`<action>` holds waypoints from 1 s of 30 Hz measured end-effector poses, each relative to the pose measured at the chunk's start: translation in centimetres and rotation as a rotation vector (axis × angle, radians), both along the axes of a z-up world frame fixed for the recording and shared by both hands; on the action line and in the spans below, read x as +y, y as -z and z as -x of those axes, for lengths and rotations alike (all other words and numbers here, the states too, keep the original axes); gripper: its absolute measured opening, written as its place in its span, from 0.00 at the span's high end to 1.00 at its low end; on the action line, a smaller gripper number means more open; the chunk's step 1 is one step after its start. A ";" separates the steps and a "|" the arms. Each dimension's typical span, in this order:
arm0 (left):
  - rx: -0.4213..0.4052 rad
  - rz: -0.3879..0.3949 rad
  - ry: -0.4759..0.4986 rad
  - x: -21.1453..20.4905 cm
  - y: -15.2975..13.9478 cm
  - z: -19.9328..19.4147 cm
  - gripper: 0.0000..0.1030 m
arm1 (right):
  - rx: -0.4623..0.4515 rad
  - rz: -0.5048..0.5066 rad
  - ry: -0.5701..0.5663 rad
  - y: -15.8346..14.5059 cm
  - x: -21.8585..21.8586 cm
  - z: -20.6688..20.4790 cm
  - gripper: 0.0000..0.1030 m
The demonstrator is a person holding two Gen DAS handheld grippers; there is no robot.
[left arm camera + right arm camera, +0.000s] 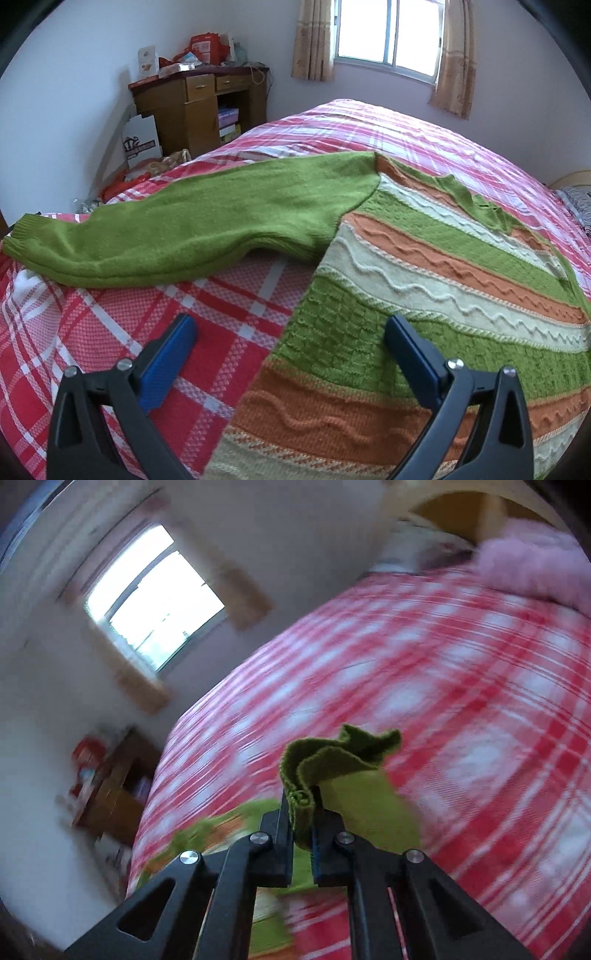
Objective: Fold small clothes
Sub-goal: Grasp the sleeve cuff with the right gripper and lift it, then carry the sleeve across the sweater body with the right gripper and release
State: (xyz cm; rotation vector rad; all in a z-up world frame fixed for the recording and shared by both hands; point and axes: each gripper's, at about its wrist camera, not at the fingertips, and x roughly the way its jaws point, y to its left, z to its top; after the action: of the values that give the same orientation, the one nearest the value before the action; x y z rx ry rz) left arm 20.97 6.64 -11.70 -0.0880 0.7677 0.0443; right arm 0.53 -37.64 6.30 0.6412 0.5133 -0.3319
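Note:
A knitted sweater (pixel 424 266) with green, orange and cream stripes lies flat on the red plaid bedspread (pixel 110 332). Its plain green sleeve (pixel 177 229) stretches out to the left. My left gripper (pixel 291 328) is open and empty, low over the sweater's left edge, one finger above the bedspread, the other above the knit. In the right wrist view, my right gripper (pixel 303 812) is shut on a bunched green cuff (pixel 332 760) and holds it raised above the bed (pixel 461 701). That view is blurred by motion.
A wooden desk (pixel 199 107) piled with boxes stands in the far left corner. A curtained window (pixel 388 33) is behind the bed. A pink fluffy blanket (pixel 535 565) lies at the head of the bed. Bags sit on the floor by the desk.

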 end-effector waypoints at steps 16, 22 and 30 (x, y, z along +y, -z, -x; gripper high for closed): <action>-0.053 0.073 0.018 1.0 0.0 0.7 0.00 | 0.147 0.175 -0.505 8.0 29.1 -19.2 0.94; -0.070 0.098 0.023 1.3 0.1 0.8 0.00 | 0.211 0.178 -0.566 12.2 33.1 -23.2 0.94; -0.071 0.110 0.016 1.5 0.3 0.8 0.00 | 0.191 0.154 -0.618 12.9 35.0 -24.6 0.94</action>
State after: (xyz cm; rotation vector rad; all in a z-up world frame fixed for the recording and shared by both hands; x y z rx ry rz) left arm 20.21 8.18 -11.97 -0.1864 0.7000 -0.0165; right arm 25.14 -2.63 -6.55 0.2783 0.8297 0.1535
